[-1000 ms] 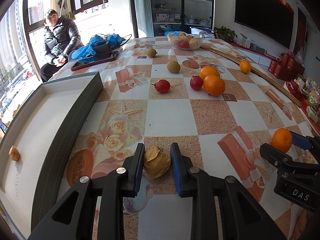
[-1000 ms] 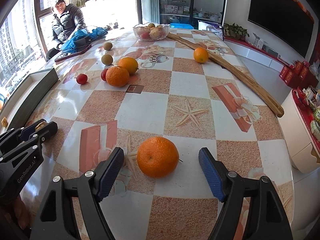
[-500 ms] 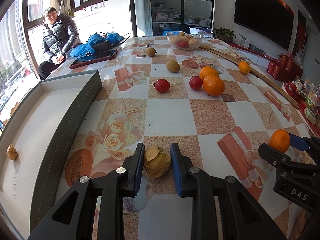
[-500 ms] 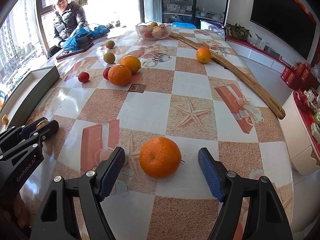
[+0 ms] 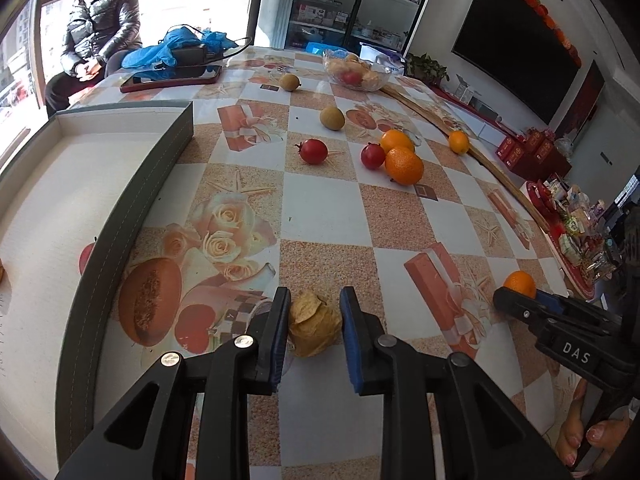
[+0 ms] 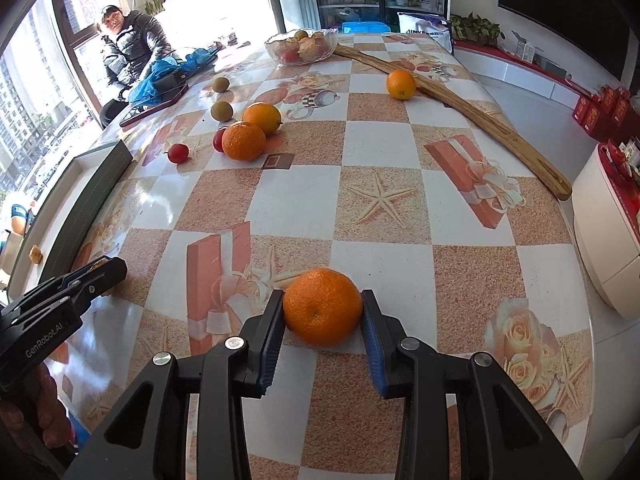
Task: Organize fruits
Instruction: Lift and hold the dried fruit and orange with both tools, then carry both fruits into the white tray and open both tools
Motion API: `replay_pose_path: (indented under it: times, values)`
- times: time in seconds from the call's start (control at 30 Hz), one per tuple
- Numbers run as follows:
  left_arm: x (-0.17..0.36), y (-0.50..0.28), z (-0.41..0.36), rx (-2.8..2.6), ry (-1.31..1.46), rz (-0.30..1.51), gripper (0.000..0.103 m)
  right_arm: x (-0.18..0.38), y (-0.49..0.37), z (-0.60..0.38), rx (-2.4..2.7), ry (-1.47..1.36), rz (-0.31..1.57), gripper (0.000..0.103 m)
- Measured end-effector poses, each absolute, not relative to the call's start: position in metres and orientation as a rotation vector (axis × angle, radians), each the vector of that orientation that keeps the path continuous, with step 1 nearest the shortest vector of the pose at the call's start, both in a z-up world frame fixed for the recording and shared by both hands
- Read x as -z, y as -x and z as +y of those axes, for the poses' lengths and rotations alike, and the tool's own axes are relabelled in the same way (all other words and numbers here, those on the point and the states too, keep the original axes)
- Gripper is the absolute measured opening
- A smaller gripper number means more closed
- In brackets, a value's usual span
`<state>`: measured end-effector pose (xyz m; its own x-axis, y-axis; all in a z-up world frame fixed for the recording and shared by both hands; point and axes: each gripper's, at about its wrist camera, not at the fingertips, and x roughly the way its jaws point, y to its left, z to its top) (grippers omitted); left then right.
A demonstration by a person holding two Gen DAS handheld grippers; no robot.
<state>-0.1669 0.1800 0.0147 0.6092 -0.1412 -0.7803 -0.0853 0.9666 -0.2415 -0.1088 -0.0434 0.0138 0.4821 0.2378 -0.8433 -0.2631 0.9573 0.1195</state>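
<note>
While both claws are down at the near edge of the table (image 6: 384, 216), each has a fruit between its pads.

Husk fruit: a papery yellow-brown husk fruit (image 5: 314, 330) sits on the tablecloth inside the left claw (image 5: 314, 336); the pads are clenched against its sides, lightly it seems, since the husk looks uncrushed.

Orange: the near orange (image 6: 322, 306) rests on the table, grasped by the right claw (image 6: 323, 330), both blue pads touching its widest part, probably so it cannot roll out.

Box: a shallow grey-walled box (image 5: 120, 216) lies just to the left of the husk fruit, with a small brown piece already inside near its edge; I judge this is where the fruit is meant to go.

Loose fruit: further along lie two oranges (image 6: 244, 140) touching each other, two small red fruits (image 5: 314, 151), two brown kiwis (image 5: 332, 118) and a lone orange (image 6: 401, 84) against a long wooden stick (image 6: 460, 100).

Bowl: a glass bowl (image 6: 302, 46) of fruit stands at the far end.

Next, by my reckoning: lift both and carry them left to the box, gently with the husk.
</note>
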Motion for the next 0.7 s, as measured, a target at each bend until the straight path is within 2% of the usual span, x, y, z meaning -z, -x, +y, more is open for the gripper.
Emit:
replay_pose_path:
  times: [0.43,0.7]
  values:
    - [-0.063,0.185,0.201,-0.008,0.238,0.869,0.027,-0.031,0.111,-0.020,-0.363,0.028,1.030,0.038]
    - [-0.066,0.187,0.257,-0.150,0.267,0.934,0.028,-0.057,0.104,0.035,-0.462,0.104,0.992,0.038]
